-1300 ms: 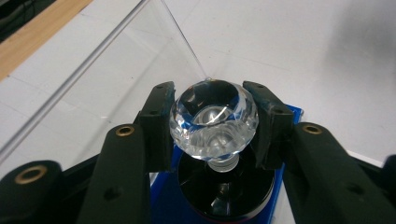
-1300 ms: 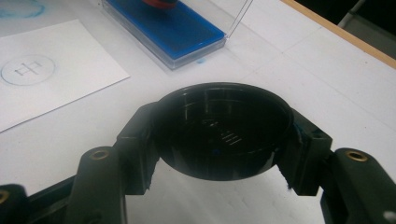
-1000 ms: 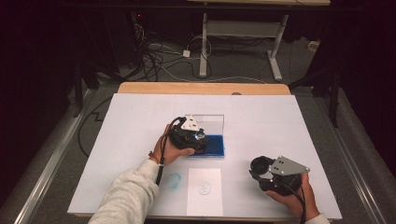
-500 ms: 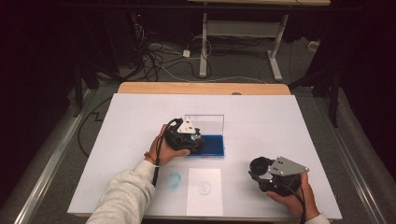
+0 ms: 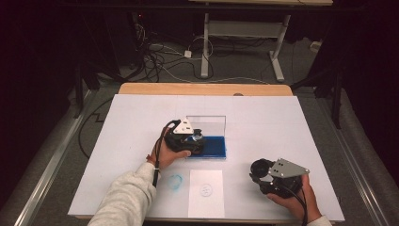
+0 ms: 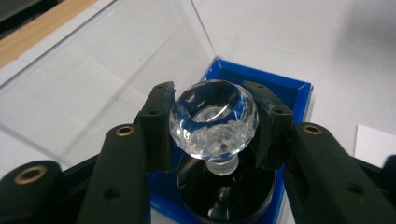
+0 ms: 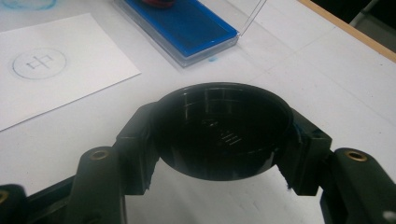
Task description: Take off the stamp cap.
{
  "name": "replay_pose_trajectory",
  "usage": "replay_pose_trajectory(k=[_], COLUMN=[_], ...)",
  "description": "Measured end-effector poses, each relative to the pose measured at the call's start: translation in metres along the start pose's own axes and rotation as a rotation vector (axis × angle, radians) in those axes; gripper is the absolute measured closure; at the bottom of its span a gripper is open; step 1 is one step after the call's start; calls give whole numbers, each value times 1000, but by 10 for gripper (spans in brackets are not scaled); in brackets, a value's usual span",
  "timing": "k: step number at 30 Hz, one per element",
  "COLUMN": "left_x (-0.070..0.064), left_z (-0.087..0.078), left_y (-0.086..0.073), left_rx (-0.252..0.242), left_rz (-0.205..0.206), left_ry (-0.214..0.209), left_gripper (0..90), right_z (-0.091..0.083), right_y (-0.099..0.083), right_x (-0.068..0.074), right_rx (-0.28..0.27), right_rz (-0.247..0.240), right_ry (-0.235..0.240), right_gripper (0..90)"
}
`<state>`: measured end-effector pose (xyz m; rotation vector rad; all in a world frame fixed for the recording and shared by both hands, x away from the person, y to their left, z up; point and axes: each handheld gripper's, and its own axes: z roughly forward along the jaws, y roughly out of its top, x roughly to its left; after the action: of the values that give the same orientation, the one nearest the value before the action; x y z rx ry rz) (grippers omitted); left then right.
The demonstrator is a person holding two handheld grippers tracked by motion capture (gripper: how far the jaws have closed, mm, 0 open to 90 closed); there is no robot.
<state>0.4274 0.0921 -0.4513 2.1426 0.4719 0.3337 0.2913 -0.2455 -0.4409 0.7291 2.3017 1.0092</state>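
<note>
Two jobs are being split here: we are clamping the left gripper (image 6: 212, 123) on the clear knob (image 6: 213, 116) of a stamp, holding it over the blue ink pad (image 5: 212, 147) (presumably to ink its dark round face). We are keeping the stamp's long axis upright, knob up, face toward the pad, while the right gripper (image 7: 219, 135) is squeezing the black cap (image 7: 222, 137), hollow side up, well apart near the stamped paper (image 5: 205, 192).

On the desk (image 5: 282, 122), the ink pad (image 5: 209, 147) lies behind the paper (image 5: 205, 193); a smudge (image 5: 175, 181) sits left of the paper.
</note>
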Motion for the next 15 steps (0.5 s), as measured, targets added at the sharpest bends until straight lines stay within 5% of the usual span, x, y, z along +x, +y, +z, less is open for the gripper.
replay_pose_trajectory(k=[5,8,15], left_x=[-1,3,4], left_z=[3,1,-2], left_y=[1,0,-1], left_rx=[-11,-43,19], left_rz=[22,-1,-17], left_ry=[-11,-20,-28], left_gripper=[547,547,547], right_z=[0,0,0], right_y=[-1,-1,-1], right_x=[-1,-1,0], right_rx=[0,1,4], right_rz=[2,1,-2], right_ry=[4,4,9], right_gripper=[388,388,388])
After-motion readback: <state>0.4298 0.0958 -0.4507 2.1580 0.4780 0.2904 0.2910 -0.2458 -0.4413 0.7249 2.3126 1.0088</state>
